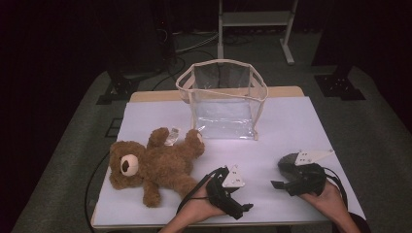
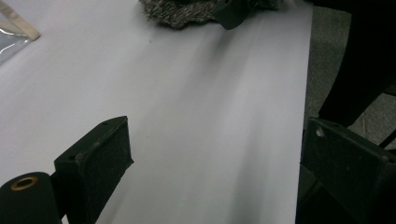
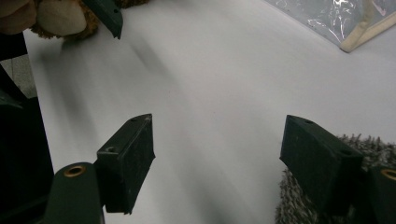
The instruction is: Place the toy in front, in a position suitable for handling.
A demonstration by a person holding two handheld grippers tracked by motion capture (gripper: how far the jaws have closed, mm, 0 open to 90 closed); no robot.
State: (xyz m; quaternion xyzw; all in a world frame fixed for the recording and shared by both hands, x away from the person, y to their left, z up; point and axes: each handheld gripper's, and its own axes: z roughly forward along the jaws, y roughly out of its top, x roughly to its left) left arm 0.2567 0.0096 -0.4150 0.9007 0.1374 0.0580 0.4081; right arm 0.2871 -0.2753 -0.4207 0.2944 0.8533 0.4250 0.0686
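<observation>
A brown teddy bear (image 1: 148, 165) lies on its back at the left of the white-covered table (image 1: 291, 126); its paw (image 3: 60, 18) shows at the top left of the right gripper view. A clear bag with cream trim (image 1: 221, 99) stands open behind it. My left gripper (image 1: 241, 208) rests near the front edge, just right of the bear's leg. It is open over bare table (image 2: 215, 158). My right gripper (image 1: 281, 180) is at the front right, open with nothing between its jaws (image 3: 217, 158). A grey fuzzy item (image 1: 289, 162) (image 3: 299, 200) (image 2: 201, 9) lies right beside its jaw.
The bag's corner (image 2: 14, 28) (image 3: 336, 18) stands close behind both grippers. The table's right edge (image 2: 306, 93) drops to grey carpet. A white stand (image 1: 255, 19) and black equipment bases (image 1: 340, 85) are on the floor beyond the table. Bare sheet lies between the two grippers.
</observation>
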